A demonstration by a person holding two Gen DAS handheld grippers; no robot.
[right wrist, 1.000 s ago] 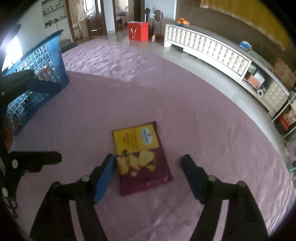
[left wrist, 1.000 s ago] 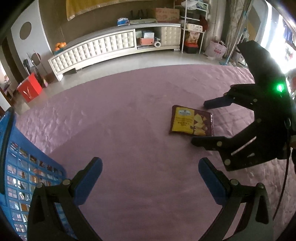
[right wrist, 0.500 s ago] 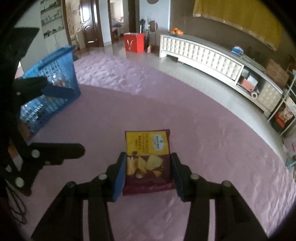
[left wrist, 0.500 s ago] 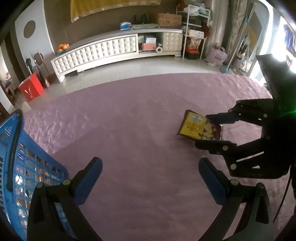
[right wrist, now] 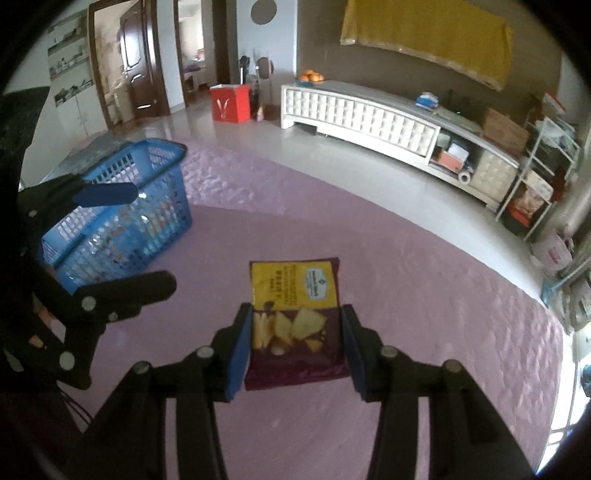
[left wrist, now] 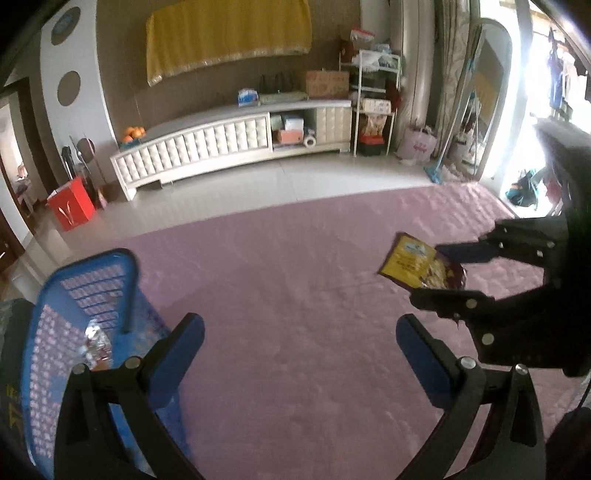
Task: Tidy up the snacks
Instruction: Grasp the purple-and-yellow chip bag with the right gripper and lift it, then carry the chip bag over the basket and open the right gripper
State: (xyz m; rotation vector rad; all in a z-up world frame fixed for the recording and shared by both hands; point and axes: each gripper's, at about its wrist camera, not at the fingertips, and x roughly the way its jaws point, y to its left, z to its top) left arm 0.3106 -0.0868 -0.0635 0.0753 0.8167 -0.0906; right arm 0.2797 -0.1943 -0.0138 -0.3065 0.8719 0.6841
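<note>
- One snack bag (right wrist: 295, 317), yellow on top and dark purple below with chips printed on it, sits between the two blue pads of the right gripper (right wrist: 295, 350); the pads press on its two side edges, so the bag is held.
- In the left wrist view the same bag (left wrist: 421, 266) is seen from the side, tilted and lifted above the pink cover (left wrist: 295, 314), between the black fingers of the right gripper (left wrist: 447, 273).
- The left gripper (left wrist: 299, 336) has its jaws wide apart, and nothing is between its blue pads; below them is only the pink cover.
- A blue plastic basket (right wrist: 122, 210) stands on the cover at the left side, well apart from the bag; some shiny packets lie inside it (left wrist: 96, 343).
- In the right wrist view the left gripper (right wrist: 144, 240) is at the left, in front of the basket.
- Behind the cover there is a pale tiled floor, then a long white cabinet (left wrist: 229, 144) along the wall, with oranges (left wrist: 133, 133) on its left end.
- A red box (right wrist: 229, 102) stands on the floor near the cabinet, and a yellow cloth (left wrist: 227, 35) hangs on the brown wall above.
</note>
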